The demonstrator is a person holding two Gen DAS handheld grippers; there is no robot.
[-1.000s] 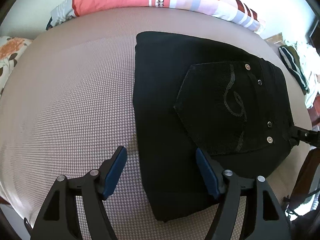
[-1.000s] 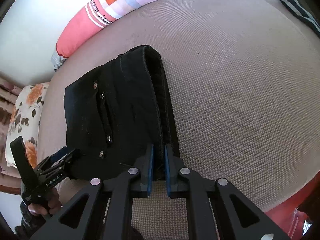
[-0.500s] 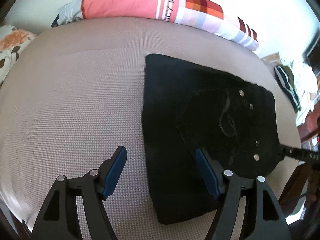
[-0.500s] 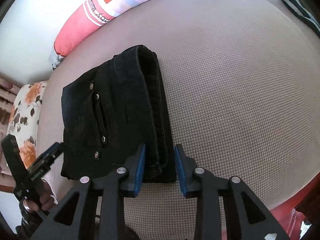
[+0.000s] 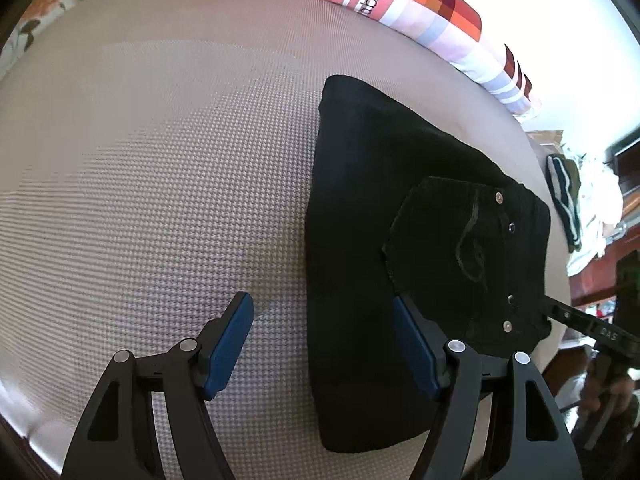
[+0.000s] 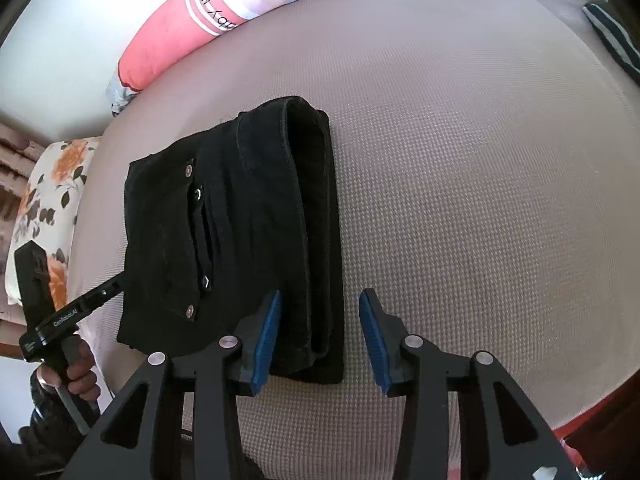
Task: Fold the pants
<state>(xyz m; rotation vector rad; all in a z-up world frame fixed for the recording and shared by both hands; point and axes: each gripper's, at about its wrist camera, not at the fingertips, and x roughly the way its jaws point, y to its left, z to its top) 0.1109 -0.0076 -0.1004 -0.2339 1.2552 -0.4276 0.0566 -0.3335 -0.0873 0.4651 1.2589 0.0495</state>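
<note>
Black pants (image 5: pixel 400 232) lie folded into a thick rectangle on the beige mattress (image 5: pixel 160 200), back pocket and rivets facing up. My left gripper (image 5: pixel 322 320) hovers open over the pants' near left edge, holding nothing. In the right wrist view the pants (image 6: pixel 224 232) show their stacked folded edge on the right. My right gripper (image 6: pixel 320 320) straddles the near end of that edge. Its jaws are opening, and the blue pads (image 6: pixel 266 332) stand off the cloth. A hand (image 6: pixel 76 376) holds the left tool at the pants' far side.
A long pink and checked bolster (image 5: pixel 400 4) lies along the wall behind the pants. A floral pillow (image 6: pixel 48 200) sits at the mattress end. A striped garment and loose clothes (image 5: pixel 568 204) are piled beyond the pants. The mattress edge runs just under both grippers.
The right gripper's jaws, shut on the folded edge a second ago, have let go and spread apart. The left gripper has shifted leftward and rolled slightly, still open.
</note>
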